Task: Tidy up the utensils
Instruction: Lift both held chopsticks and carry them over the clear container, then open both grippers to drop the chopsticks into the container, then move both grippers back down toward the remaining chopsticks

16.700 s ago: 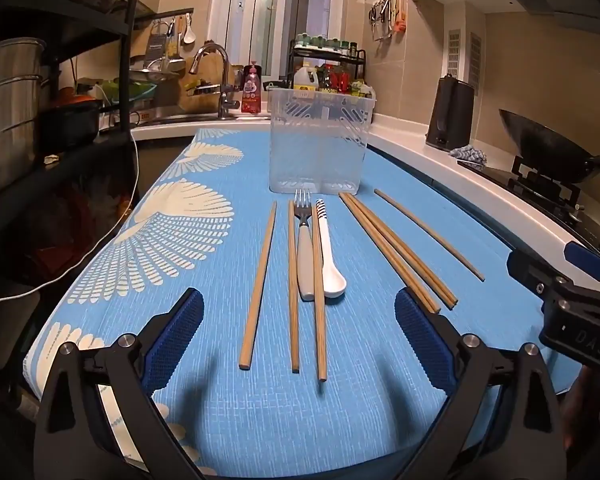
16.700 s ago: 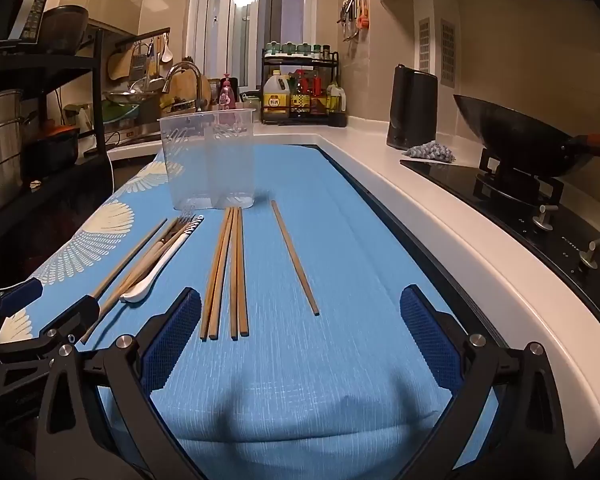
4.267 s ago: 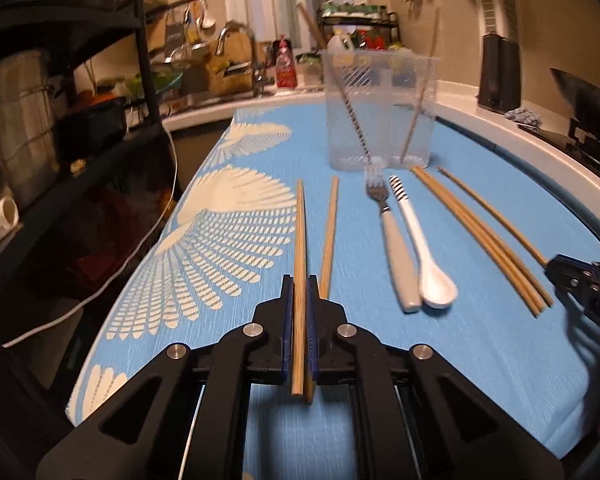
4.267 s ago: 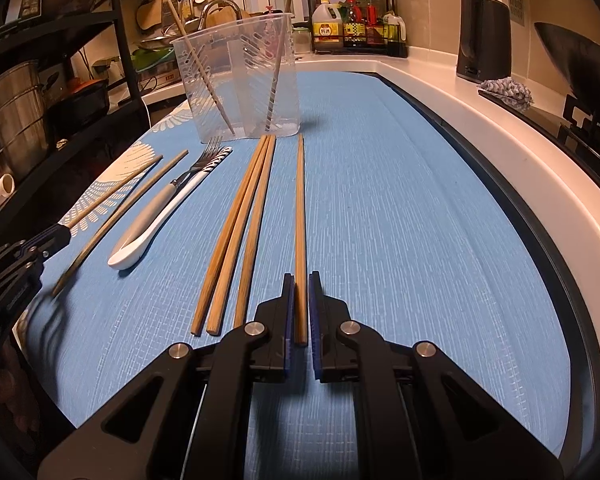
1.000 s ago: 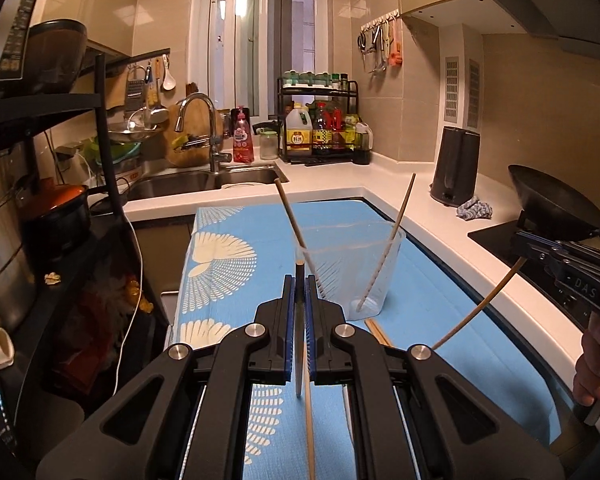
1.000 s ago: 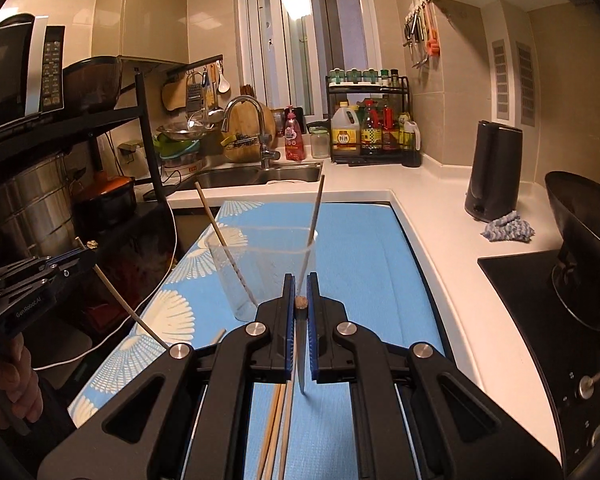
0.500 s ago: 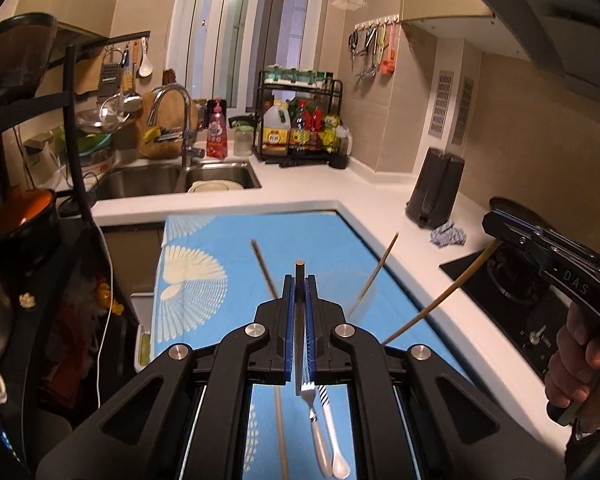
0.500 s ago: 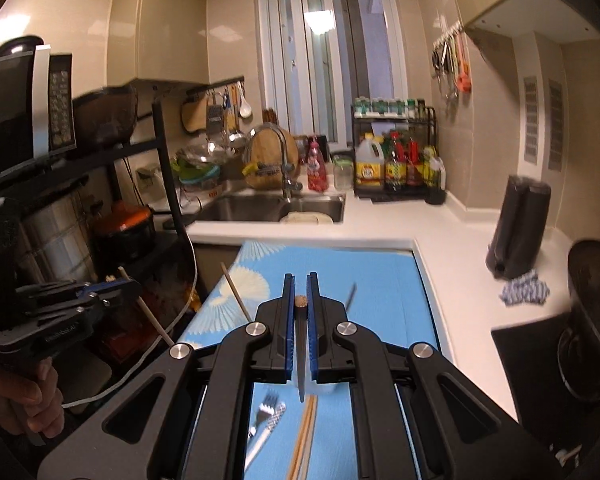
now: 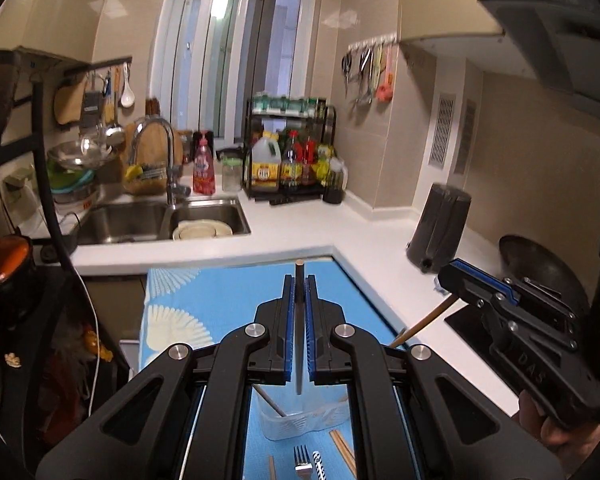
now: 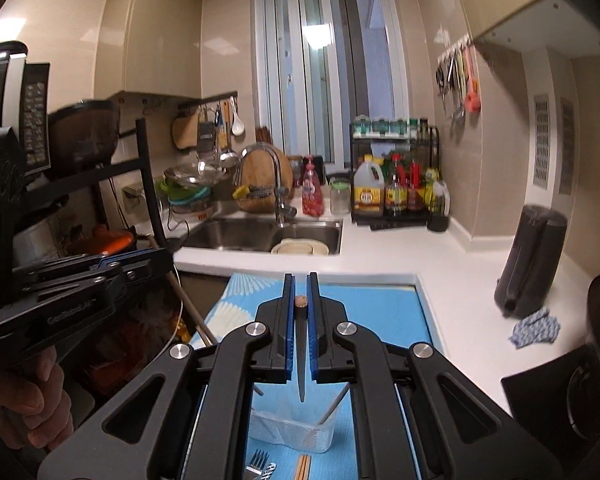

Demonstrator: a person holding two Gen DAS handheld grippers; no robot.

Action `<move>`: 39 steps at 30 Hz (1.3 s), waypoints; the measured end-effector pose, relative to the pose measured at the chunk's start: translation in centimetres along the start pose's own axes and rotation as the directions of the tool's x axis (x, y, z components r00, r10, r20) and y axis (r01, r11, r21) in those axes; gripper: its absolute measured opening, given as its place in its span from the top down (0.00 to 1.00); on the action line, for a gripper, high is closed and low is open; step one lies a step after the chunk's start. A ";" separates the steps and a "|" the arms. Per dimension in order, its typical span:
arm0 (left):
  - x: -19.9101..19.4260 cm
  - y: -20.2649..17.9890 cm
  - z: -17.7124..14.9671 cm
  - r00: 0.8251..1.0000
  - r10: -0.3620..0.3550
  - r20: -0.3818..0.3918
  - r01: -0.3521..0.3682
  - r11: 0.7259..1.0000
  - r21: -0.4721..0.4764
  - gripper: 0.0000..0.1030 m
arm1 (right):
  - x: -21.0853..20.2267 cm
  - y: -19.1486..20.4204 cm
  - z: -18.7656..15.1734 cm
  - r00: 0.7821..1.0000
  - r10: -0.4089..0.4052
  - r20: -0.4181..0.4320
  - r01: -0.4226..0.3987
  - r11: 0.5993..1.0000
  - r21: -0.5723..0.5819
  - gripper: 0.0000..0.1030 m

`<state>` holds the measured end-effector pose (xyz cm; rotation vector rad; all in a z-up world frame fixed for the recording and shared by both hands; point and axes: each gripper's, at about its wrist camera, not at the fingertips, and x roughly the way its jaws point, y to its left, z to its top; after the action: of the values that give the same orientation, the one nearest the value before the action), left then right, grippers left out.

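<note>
Left wrist view: left hand-held gripper (image 9: pixel 299 292) clamped on chopstick (image 9: pixel 299 360), long axis vertical, tip directly above clear holder (image 9: pixel 300 424) on counter (image 9: pixel 220 292). Right hand-held gripper (image 10: pixel 300 296) likewise pinching second chopstick (image 10: pixel 301 364), tip over same holder, both equally near.

Beige tiled walls (image 10: pixel 148 40) frame a tall window (image 10: pixel 328 60) above a white L-shaped counter (image 10: pixel 440 264).

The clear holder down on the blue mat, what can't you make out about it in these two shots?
- Left wrist view: the left gripper and its arms cover the holder's upper part.
- Right wrist view: the right gripper hides the holder's rim.
- Chopstick count inside: only fragments show.
</note>
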<state>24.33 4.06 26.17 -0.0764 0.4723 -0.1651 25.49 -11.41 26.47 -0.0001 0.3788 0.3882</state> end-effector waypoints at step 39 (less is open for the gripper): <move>-5.0 0.6 -8.8 1.000 0.003 0.030 -0.003 1.000 -0.028 0.61 | -8.5 0.4 -6.9 0.994 -0.089 0.065 0.092 0.995 -0.049 0.61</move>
<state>15.98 5.25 20.55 -0.1057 0.4444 -0.1542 15.61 -14.65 23.17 -0.0556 0.3054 0.3074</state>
